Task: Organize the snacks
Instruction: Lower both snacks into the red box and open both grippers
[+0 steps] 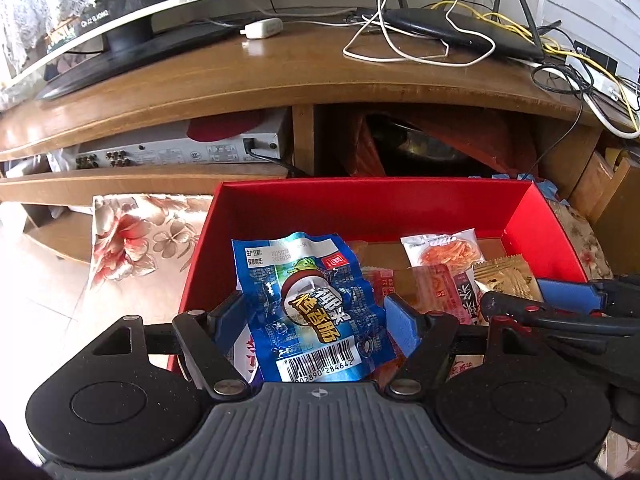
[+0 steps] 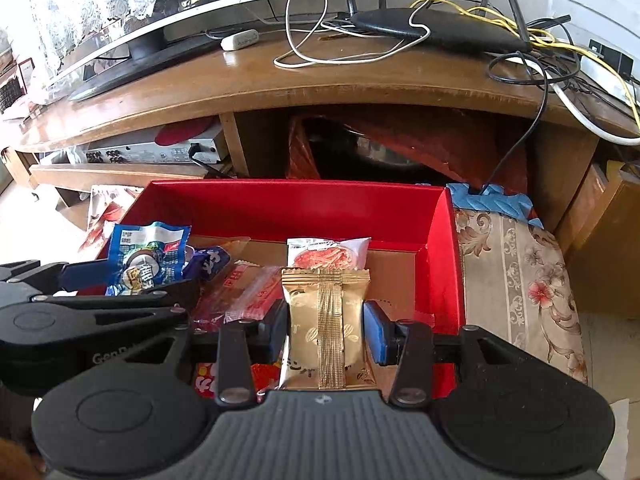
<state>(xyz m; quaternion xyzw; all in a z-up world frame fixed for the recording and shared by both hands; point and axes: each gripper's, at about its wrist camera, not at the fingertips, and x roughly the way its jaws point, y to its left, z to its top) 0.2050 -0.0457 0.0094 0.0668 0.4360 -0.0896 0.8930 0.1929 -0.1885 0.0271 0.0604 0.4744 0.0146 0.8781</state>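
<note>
- Left gripper (image 1: 316, 312): clamped on the blue packet (image 1: 312, 304), held over the red box (image 1: 360, 204) for dropping in.
- Right gripper (image 2: 326, 326): pinching the gold packet (image 2: 326, 324) above the same box.

Blue snack packet (image 1: 310, 308) between the left claw's (image 1: 316, 320) blue pads; gold ribbed packet (image 2: 326, 328) in the right claw (image 2: 326, 334); red box (image 1: 360, 204) ahead.

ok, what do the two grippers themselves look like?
Both match: left gripper and right gripper have matte black linkage arms with silver pivot pins, blue-padded fingers, two round black discs and a ribbed grey plate at the base. No cables or sleeves visible.
</note>
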